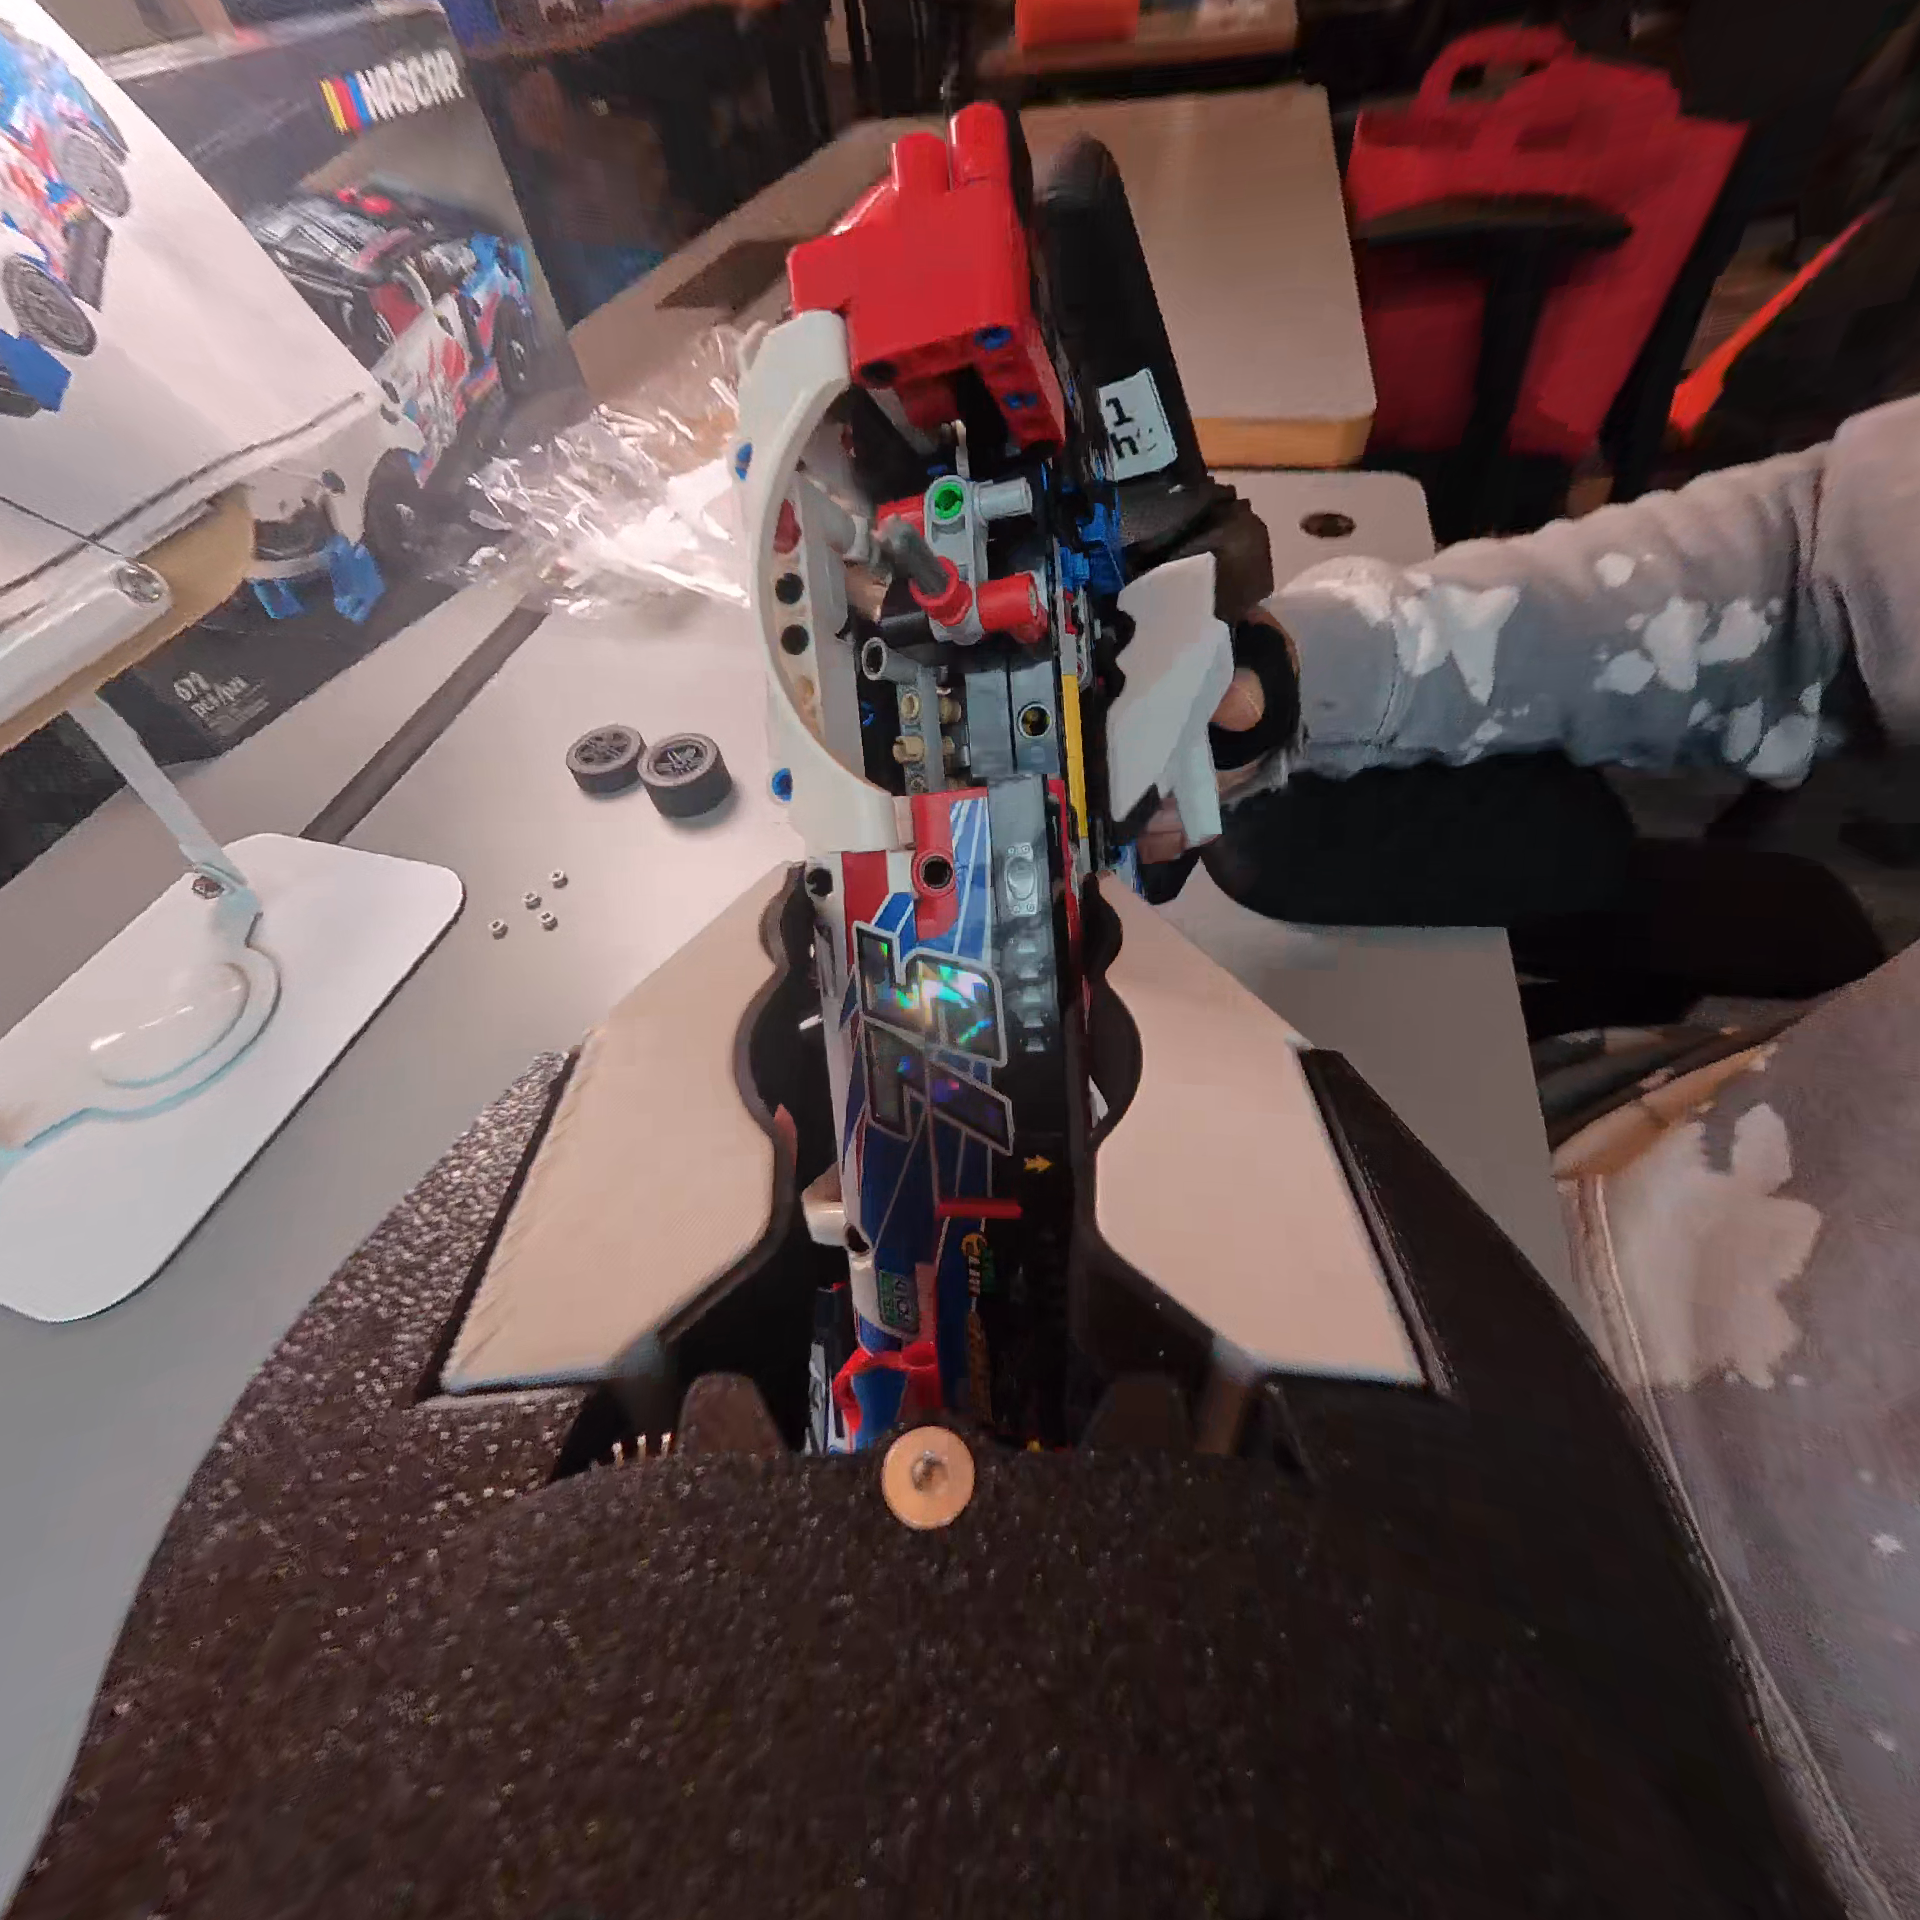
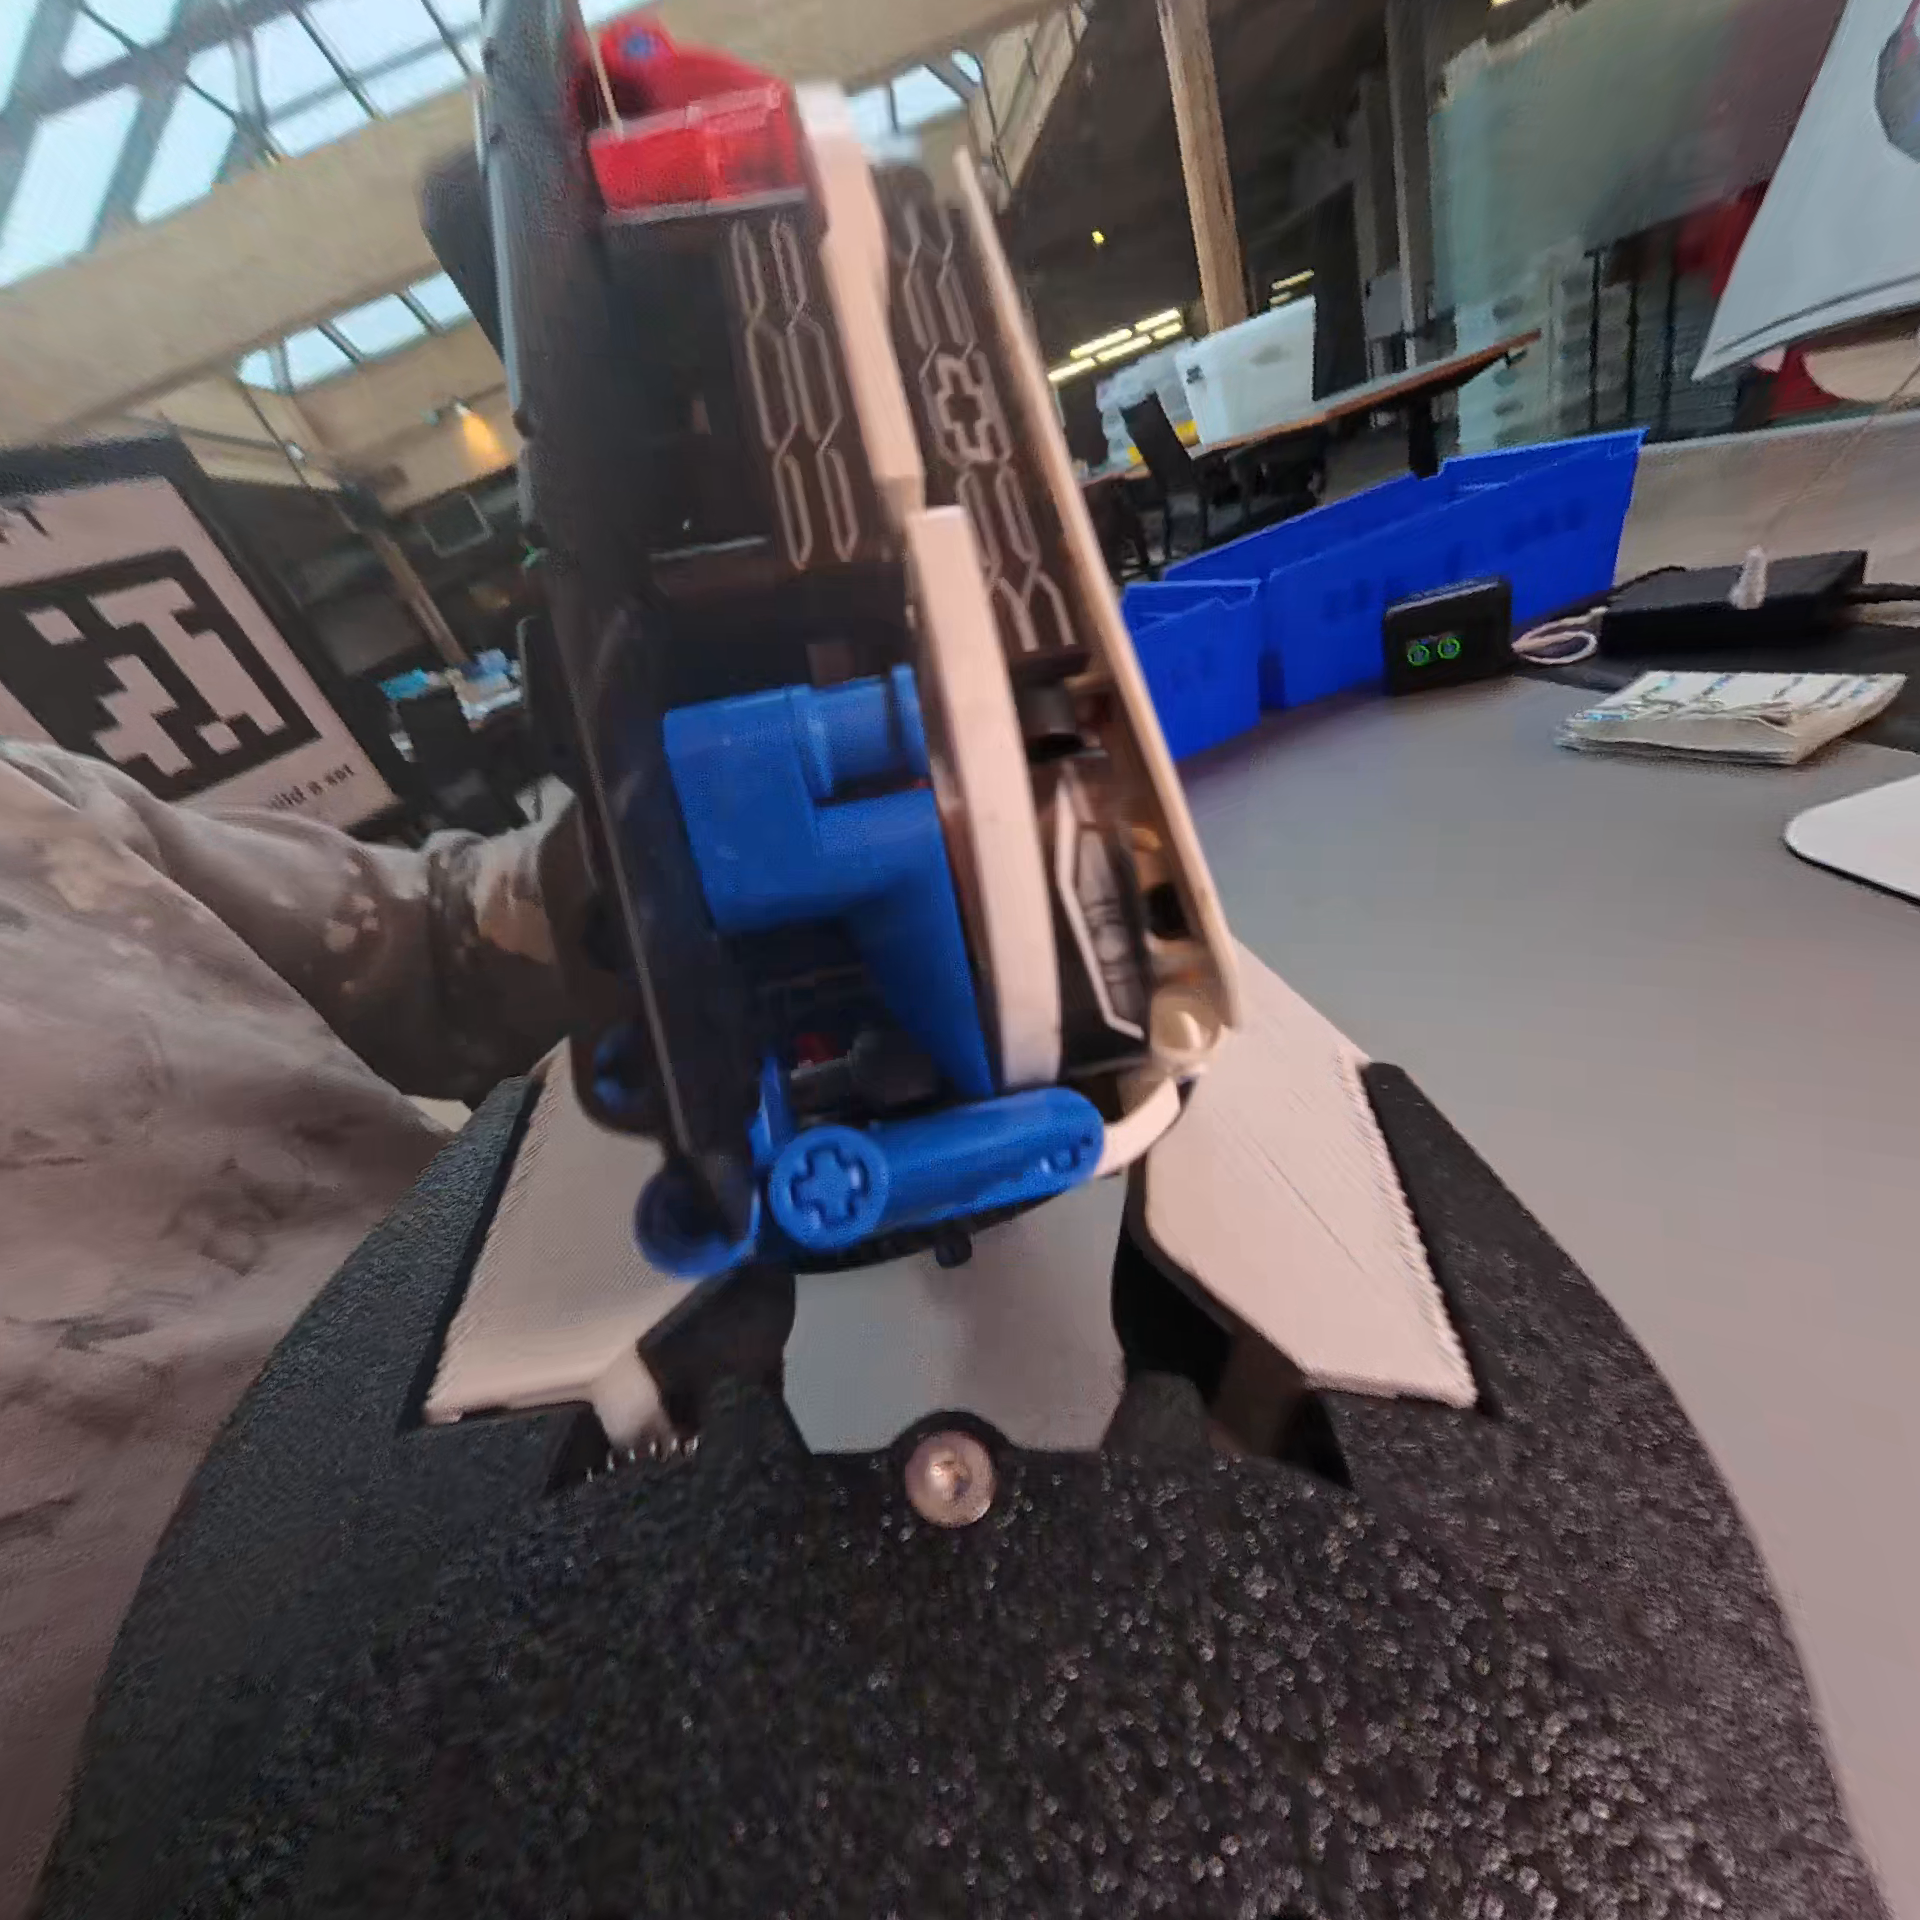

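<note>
A partly built toy brick car, red, white and blue with a shiny decal, is held up on its side above the grey table. My left gripper is shut on its decorated body, one pale finger on each side. My right gripper shows farther off against the car's far side, held by a gloved hand with a pale sleeve. In the right wrist view the car fills the middle, with its blue end parts low. My right gripper is shut on it.
Two loose black wheels and several tiny nuts lie on the table. The car's printed box, a crumpled clear bag and a booklet stand are at left. Blue bins, a small black device and folded papers sit at right.
</note>
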### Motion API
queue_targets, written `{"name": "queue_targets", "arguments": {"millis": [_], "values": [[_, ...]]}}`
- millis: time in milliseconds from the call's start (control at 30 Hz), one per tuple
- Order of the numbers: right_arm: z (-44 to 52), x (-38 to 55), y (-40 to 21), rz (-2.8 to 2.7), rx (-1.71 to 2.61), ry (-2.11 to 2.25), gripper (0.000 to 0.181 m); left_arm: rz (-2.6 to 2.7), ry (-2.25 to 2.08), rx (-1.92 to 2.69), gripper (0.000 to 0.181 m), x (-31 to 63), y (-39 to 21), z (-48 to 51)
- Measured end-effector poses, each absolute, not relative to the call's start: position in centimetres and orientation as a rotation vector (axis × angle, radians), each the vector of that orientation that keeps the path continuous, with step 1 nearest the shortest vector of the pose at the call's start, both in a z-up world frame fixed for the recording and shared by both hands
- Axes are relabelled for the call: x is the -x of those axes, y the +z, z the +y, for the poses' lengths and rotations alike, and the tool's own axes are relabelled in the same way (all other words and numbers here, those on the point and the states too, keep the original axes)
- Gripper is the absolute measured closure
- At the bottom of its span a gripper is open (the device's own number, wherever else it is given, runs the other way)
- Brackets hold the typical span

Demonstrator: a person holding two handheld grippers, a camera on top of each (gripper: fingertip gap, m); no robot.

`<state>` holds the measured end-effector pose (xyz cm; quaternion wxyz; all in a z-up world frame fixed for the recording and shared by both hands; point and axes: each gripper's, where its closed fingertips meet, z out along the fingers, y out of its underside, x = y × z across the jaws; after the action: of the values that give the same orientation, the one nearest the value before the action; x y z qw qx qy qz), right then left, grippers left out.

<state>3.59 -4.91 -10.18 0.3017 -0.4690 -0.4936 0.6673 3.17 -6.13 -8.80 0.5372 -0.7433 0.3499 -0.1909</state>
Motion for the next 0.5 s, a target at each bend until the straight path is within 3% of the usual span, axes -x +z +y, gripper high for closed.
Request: {"name": "queue_targets", "arguments": {"millis": [33, 167, 267, 367, 500], "values": [[-4.8, -3.5, -9.1, -1.291, 1.229, 1.783, 0.117, 0.805, -0.459, 1.728, 0.130, -3.0, -8.4, -6.3], [-5.0, -3.1, -5.9, -1.489, 1.158, 1.513, 0.120, 0.729, -0.491, 1.596, 0.129, -2.9, -6.8, -6.8], [-5.8, -2.7, -4.7, -1.742, 1.110, 1.178, 0.120, 0.699, -0.566, 1.603, 0.106, -2.9, -7.7, -6.9], [-6.0, -2.4, -5.8, -1.996, 1.095, 0.832, 0.120, 0.668, -0.573, 1.618, 0.088, -1.6, -9.4, -7.6], [-5.5, -2.7, -9.3, -2.280, 1.157, 0.481, 0.120, 0.665, -0.503, 1.633, 0.081, 0.0, -10.1, -9.8]]}}
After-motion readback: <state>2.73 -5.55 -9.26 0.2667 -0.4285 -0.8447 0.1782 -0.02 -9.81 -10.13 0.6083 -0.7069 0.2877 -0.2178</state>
